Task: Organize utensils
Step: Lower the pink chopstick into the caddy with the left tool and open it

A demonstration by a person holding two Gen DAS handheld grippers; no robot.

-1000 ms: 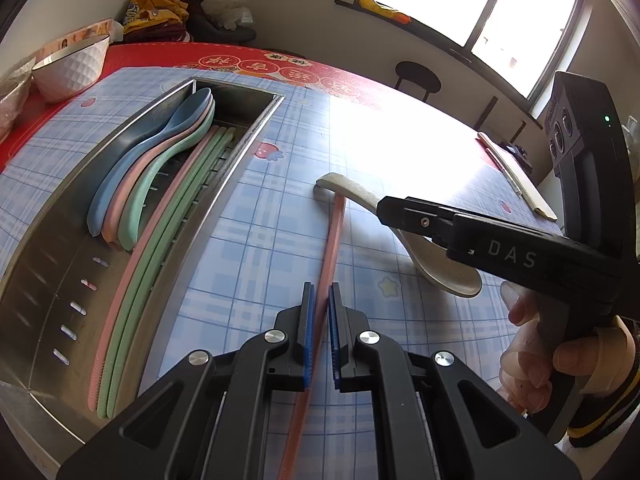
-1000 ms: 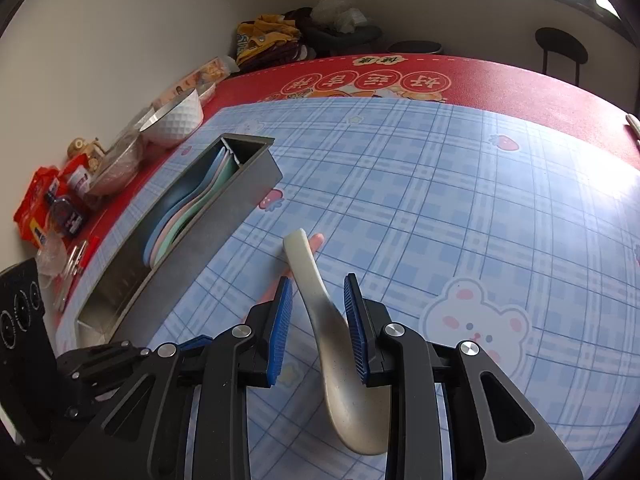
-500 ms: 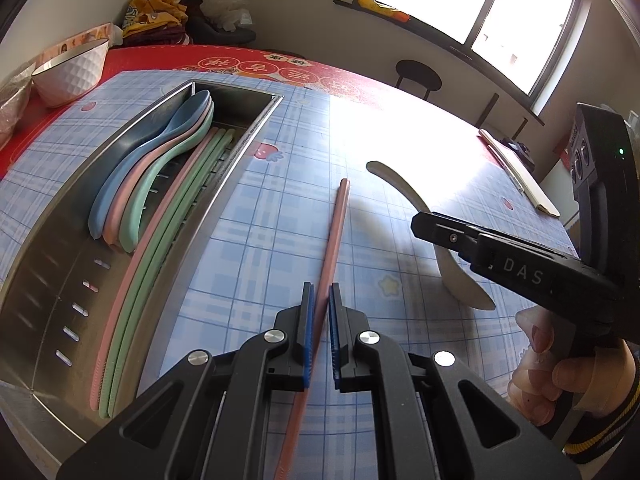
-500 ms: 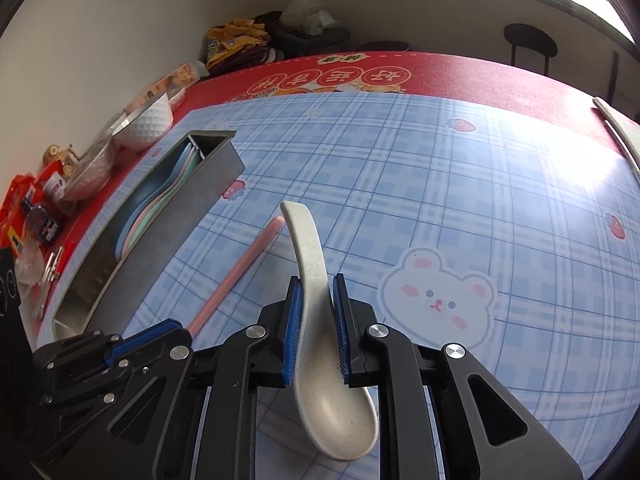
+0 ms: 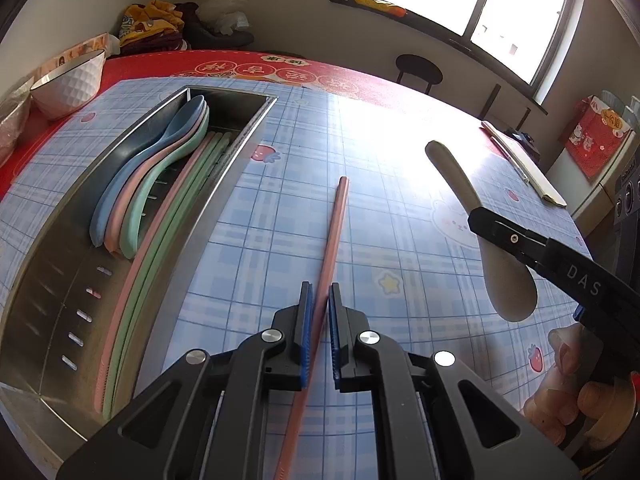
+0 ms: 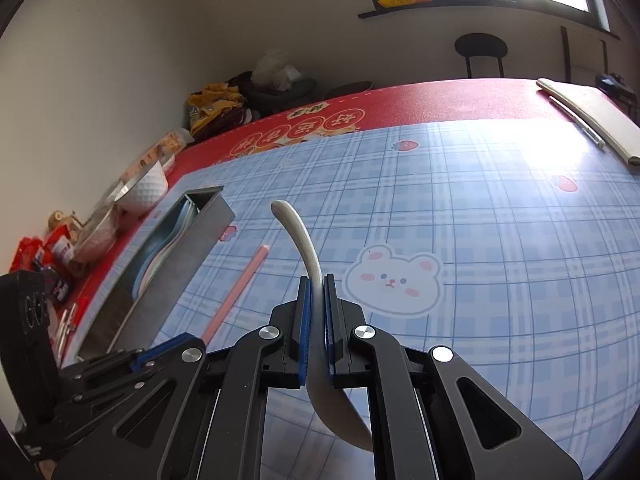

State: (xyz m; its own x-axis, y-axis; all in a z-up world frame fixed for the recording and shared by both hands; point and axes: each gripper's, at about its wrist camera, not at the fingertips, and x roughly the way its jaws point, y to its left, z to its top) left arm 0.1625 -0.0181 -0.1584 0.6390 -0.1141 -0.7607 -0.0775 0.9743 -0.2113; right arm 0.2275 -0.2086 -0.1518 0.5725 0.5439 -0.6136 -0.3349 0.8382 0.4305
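Now the right gripper point(image 6: 317, 292) pinches the white spoon point(image 6: 298, 236) and the left gripper point(image 5: 319, 304) pinches the pink chopstick point(image 5: 334, 232); both should go gently into the metal tray point(image 5: 52, 280) at ten o'clock, beside their own kind.

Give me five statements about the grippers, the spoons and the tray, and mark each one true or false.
1. The right gripper is shut on the white spoon. True.
2. The left gripper holds a green chopstick. False: it is shut on the pink chopstick.
3. The tray holds three spoons. True: blue, pink and green.
4. The white spoon lies in the tray. False: it is held clear of the tablecloth.
5. A white bowl stands beyond the tray. True.
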